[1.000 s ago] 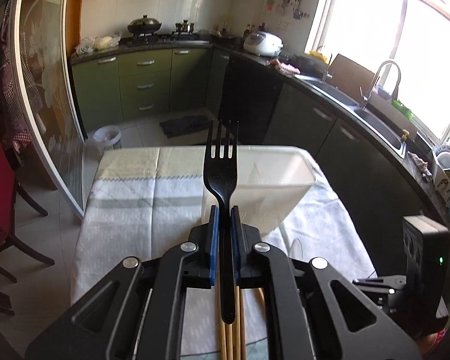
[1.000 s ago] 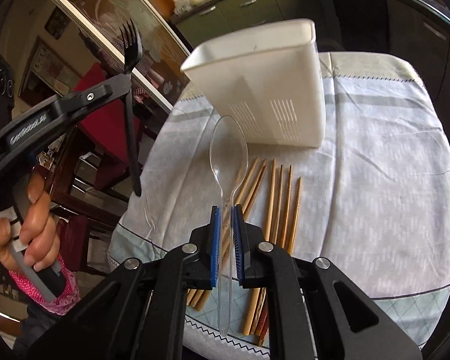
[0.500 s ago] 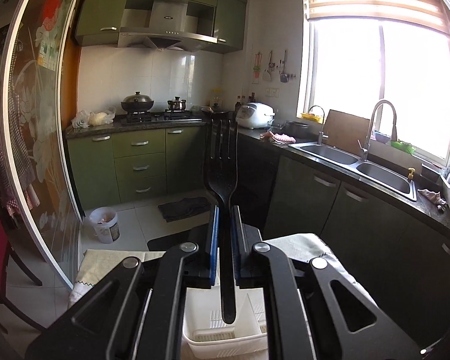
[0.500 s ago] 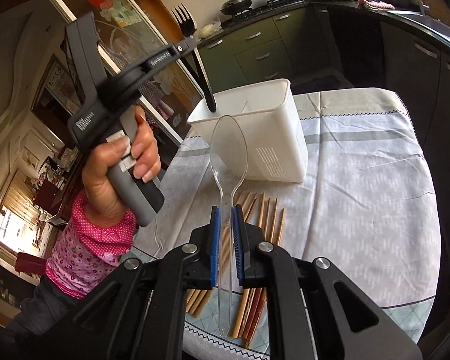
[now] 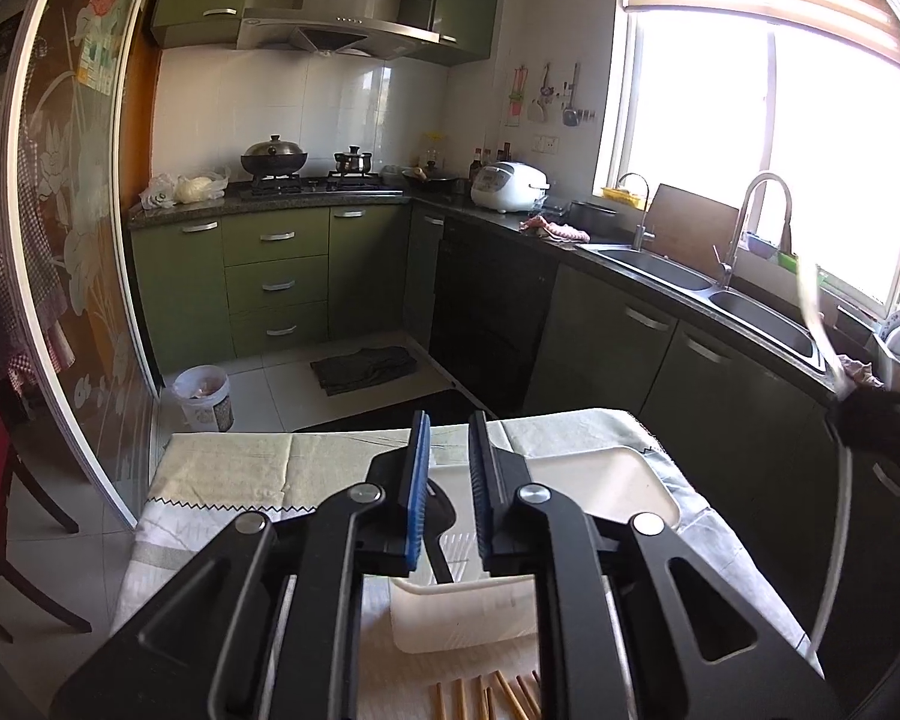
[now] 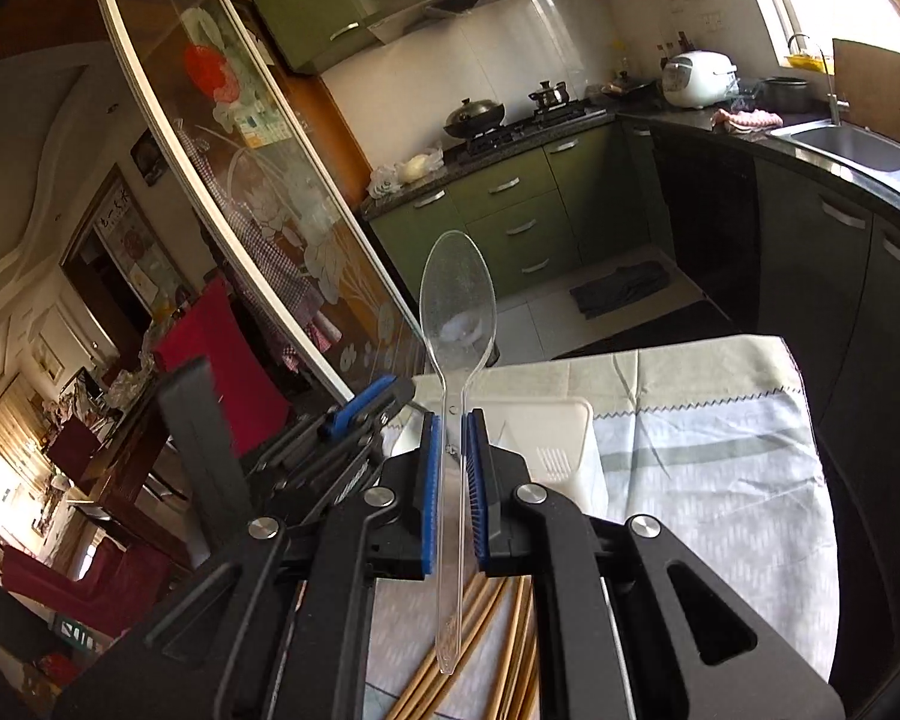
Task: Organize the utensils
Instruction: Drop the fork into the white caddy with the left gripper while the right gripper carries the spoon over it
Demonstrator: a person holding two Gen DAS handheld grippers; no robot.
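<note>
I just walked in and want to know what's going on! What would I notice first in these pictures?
First, the clear plastic spoon, standing upright with its handle pinched in the right gripper above the cloth-covered table. Next, the left gripper, its jaws opening over the white plastic utensil basket, with the black plastic fork already down inside it. Tan wooden chopsticks lie on the table just in front of the basket.

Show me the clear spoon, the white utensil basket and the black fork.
clear spoon [image 6: 457, 300], right wrist view, on its bowl.
white utensil basket [image 5: 618, 483], left wrist view, on its bare inner floor.
black fork [image 5: 439, 558], left wrist view, on its handle inside the basket.
</note>
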